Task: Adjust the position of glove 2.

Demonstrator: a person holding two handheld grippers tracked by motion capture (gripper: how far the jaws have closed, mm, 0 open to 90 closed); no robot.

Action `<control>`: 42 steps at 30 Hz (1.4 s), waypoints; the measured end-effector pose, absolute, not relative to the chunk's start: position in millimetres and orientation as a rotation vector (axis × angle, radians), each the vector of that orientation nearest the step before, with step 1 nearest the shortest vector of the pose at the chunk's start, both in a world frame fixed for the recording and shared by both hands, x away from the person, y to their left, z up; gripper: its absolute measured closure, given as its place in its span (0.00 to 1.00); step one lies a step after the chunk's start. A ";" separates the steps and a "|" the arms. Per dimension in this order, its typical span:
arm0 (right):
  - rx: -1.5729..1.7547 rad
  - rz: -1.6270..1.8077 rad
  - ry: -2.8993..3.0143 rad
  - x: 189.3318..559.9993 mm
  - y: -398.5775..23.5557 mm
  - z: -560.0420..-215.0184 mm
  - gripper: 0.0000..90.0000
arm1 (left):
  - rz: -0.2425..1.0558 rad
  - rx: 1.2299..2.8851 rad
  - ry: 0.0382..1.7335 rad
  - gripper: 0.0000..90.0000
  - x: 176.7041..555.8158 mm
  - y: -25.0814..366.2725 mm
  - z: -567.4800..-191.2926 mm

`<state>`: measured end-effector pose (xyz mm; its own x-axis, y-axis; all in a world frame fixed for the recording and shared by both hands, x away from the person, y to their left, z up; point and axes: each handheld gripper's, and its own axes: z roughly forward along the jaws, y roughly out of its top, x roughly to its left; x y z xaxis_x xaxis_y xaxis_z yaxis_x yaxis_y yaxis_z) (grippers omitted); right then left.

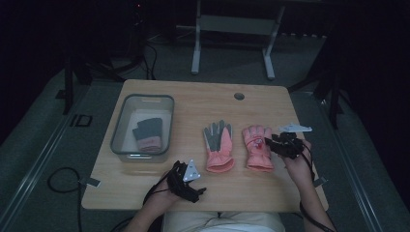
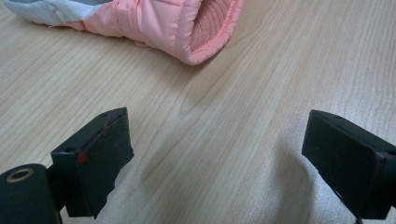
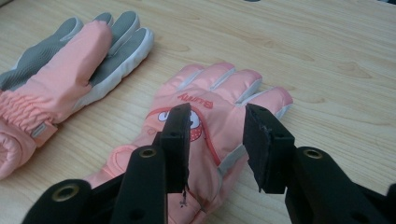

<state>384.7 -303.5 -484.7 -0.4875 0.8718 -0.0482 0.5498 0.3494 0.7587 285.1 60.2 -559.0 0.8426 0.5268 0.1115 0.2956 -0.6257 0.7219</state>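
Note:
Two pink gloves lie side by side on the wooden table [image 1: 193, 99]. The left glove [image 1: 218, 145] [image 3: 65, 70] lies grey palm up. The right glove [image 1: 257, 147] [image 3: 219, 88] lies back up and shows a cartoon print. My right gripper [image 1: 276, 143] [image 3: 217, 135] hovers just over the right glove. Its jaws stand apart and nothing is pressed between them. My left gripper [image 1: 190, 179] [image 2: 217, 149] sits low near the table's front edge. It is wide open over bare wood and faces the cuff of the left glove [image 2: 187, 23].
A clear plastic bin [image 1: 121, 121] stands at the left of the table with a dark glove [image 1: 148, 134] inside. A round cable hole [image 1: 239, 95] sits near the far edge. Beyond the table stands a white frame on the floor.

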 end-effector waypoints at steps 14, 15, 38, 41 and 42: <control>1.238 0.896 2.222 388.6 -285.2 -524.2 0.71 | 0.408 2.289 0.593 0.09 284.3 59.4 -559.6; 1.231 0.880 2.224 388.3 -283.5 -526.8 0.73 | 0.413 2.296 0.589 0.09 284.0 58.6 -560.0; 1.406 0.934 2.073 383.2 -270.1 -505.3 0.98 | 0.403 2.289 0.590 0.09 284.8 59.9 -560.0; 1.383 0.966 2.050 379.6 -264.9 -488.0 0.98 | 0.402 2.290 0.591 0.09 284.8 59.8 -560.0; 1.376 0.974 2.044 378.4 -262.9 -482.2 0.98 | 0.402 2.291 0.591 0.09 284.8 59.8 -560.0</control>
<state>378.4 -262.9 -482.2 -0.3742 0.9273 -0.0053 0.5797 0.2384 0.7792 284.8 59.8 -560.0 0.8459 0.5214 0.1118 0.2947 -0.6318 0.7169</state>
